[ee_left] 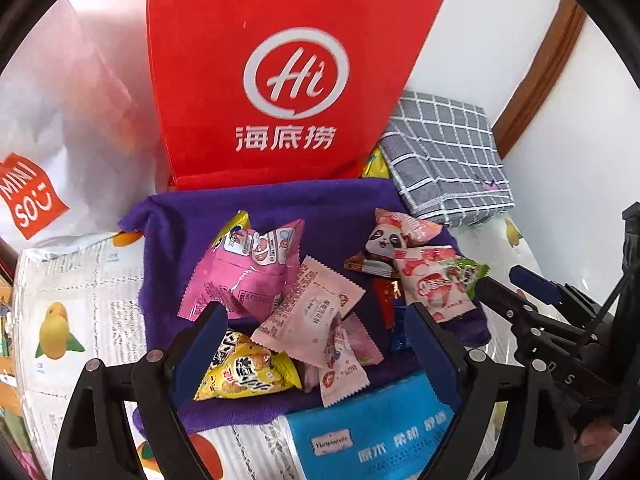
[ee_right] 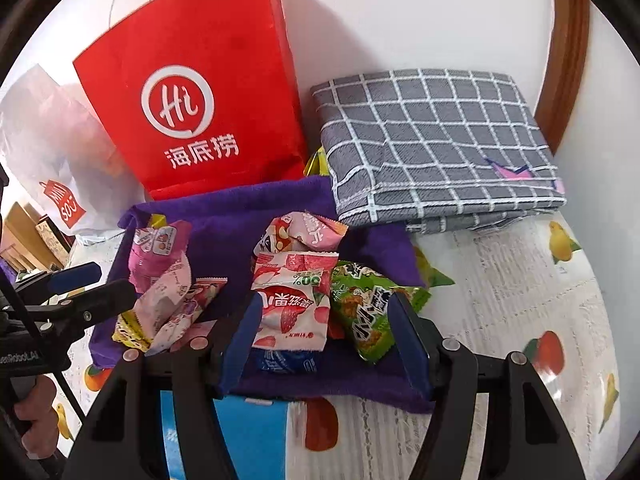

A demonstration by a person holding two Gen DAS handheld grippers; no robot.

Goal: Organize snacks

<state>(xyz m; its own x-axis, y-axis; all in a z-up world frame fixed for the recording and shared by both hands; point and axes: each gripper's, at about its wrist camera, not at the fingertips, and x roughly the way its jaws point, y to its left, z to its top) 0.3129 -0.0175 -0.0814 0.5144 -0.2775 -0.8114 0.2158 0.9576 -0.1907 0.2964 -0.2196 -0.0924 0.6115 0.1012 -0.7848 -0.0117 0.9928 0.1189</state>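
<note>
Grey checked cloth (ee_right: pixel 432 136) folded beside red paper bag (ee_right: pixel 200 92), white Miniso bag (ee_left: pixel 44 128) leftward on fruit-print tablecloth (ee_right: pixel 520 280)

White wall (ee_right: pixel 420 12) behind, brown wood trim (ee_right: pixel 568 52) at right. Worktop w/ fruit-print cloth (ee_right: pixel 520 280); bright, even light.

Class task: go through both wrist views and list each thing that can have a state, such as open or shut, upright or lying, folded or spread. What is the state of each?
left gripper: open, holding nothing
right gripper: open, holding nothing
red paper bag: standing upright
white plastic bag: standing, slumped
grey checked cloth: folded, lying flat
purple towel: spread flat under the snacks
snack packets: sealed, lying in a loose pile
blue tissue pack: lying flat
</note>
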